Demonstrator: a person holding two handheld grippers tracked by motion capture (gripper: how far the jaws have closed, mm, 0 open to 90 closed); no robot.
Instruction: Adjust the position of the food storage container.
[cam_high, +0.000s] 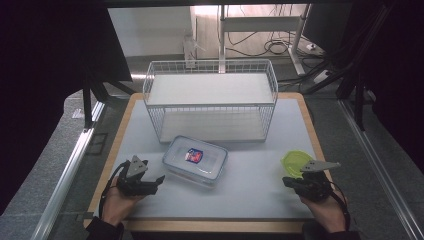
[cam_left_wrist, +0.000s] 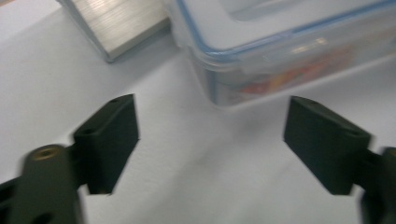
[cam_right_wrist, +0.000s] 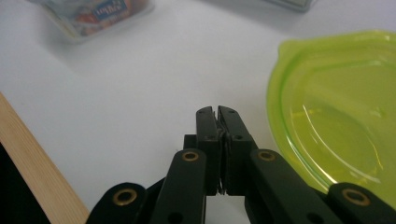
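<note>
A clear rectangular food container (cam_high: 195, 161) with a blue-trimmed lid and a colourful label sits at the middle of the white mat. My left gripper (cam_high: 159, 181) lies just left of it, pointing at its near corner. In the left gripper view the jaws stand apart with only mat between them (cam_left_wrist: 211, 122), and the container (cam_left_wrist: 280, 46) is a little ahead, untouched. A round yellow-green lid (cam_high: 295, 161) lies flat at the right. My right gripper (cam_high: 286, 181) rests beside its near edge; its jaws (cam_right_wrist: 217, 112) are pressed together with nothing in them, and the lid (cam_right_wrist: 336, 112) is to their right.
A white wire basket (cam_high: 210, 105) with two levels stands at the back of the mat, right behind the container. A wooden border (cam_high: 210, 225) frames the mat; it shows in the right gripper view too (cam_right_wrist: 37, 172). Free mat lies between both hands.
</note>
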